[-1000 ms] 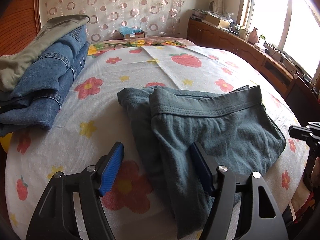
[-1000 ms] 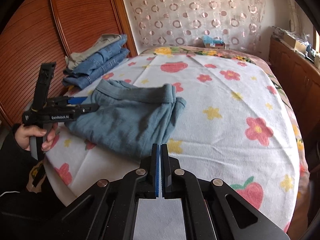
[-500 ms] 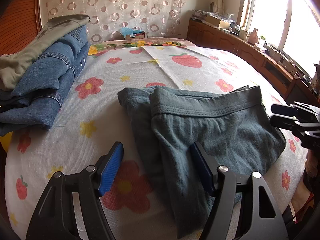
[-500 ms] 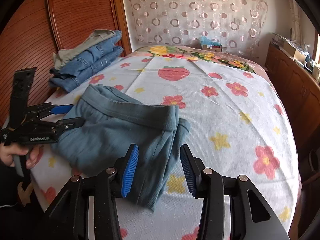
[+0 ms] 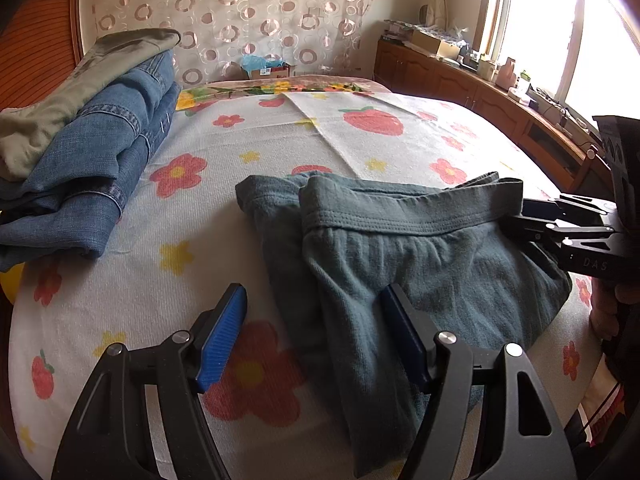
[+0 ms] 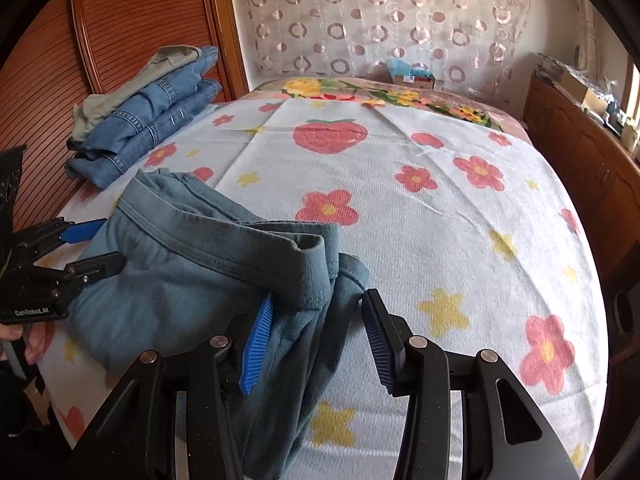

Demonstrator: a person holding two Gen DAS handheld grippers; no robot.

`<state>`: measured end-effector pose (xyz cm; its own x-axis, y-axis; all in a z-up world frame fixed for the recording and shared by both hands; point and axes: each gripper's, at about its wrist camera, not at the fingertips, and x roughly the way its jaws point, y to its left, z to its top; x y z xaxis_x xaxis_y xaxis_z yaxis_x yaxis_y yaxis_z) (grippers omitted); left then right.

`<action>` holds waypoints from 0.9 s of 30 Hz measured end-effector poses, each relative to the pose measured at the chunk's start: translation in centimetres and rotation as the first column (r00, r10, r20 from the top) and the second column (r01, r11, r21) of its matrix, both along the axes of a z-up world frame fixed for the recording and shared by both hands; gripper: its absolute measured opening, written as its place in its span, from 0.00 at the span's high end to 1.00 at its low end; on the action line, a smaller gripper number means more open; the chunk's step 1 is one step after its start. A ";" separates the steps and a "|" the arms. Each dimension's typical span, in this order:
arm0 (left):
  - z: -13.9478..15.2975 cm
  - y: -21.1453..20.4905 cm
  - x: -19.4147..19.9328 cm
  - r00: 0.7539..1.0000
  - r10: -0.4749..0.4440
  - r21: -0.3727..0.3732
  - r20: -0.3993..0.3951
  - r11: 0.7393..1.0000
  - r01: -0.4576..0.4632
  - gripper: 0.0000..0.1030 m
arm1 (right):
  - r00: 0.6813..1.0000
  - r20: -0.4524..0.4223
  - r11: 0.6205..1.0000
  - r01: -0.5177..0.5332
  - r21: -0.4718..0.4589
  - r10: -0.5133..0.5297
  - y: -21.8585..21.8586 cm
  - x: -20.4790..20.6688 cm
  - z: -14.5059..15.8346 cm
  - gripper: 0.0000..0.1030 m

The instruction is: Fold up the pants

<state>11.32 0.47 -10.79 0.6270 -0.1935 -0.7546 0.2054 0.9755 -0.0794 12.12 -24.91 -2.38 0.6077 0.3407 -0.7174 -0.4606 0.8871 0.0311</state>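
Grey-blue pants (image 5: 404, 252) lie folded on the flowered bed cover, waistband facing the far side; they also show in the right wrist view (image 6: 192, 276). My left gripper (image 5: 312, 336) is open, its jaws astride the folded left edge of the pants. It shows at the left in the right wrist view (image 6: 86, 246). My right gripper (image 6: 316, 336) is open, its jaws around the right corner of the pants by the waistband end. It reaches in from the right in the left wrist view (image 5: 532, 216).
A stack of folded jeans (image 5: 88, 168) with an olive garment (image 5: 80, 88) on top sits at the bed's left side by the wooden headboard (image 6: 132, 36). Wooden cabinets (image 5: 480, 96) line the right wall under the window. The bed cover (image 6: 440, 208) stretches right.
My right gripper has opened from shut and moved forward until its jaws surround the right corner of the pants. My left gripper has held still and stayed open.
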 end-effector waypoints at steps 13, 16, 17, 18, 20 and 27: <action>0.1 -0.2 0.0 1.000 0.006 0.019 -0.011 1.000 -0.006 0.25 | 1.000 0.009 1.000 -0.017 -0.024 0.017 0.2 0.1 -0.3 0.48; 0.1 -0.2 0.3 1.000 0.003 0.022 -0.018 1.000 -0.002 0.25 | 1.000 0.009 1.000 -0.018 -0.025 0.018 0.1 0.1 -0.3 0.47; 0.0 -0.1 0.4 1.000 0.003 0.019 -0.024 1.000 -0.002 0.25 | 1.000 0.009 1.000 -0.018 -0.025 0.018 0.1 0.1 -0.4 0.47; 0.1 -0.1 0.4 1.000 0.002 0.019 -0.028 1.000 -0.001 0.25 | 1.000 0.009 1.000 -0.017 -0.025 0.018 0.1 0.1 -0.3 0.47; 0.2 -0.2 0.6 0.999 -0.007 0.023 -0.043 1.000 0.008 0.25 | 1.000 0.009 1.000 -0.017 -0.024 0.018 0.1 0.1 -0.3 0.46; 1.4 0.3 2.3 0.998 -0.015 -0.035 -0.053 0.999 0.013 0.25 | 1.000 0.010 1.000 -0.016 -0.025 0.017 0.2 0.1 -0.4 0.46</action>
<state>13.61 0.75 -9.37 0.5831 -0.2288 -0.7795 0.2137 0.9689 -0.1245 12.20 -24.73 -2.74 0.6092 0.3324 -0.7199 -0.4753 0.8798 0.0040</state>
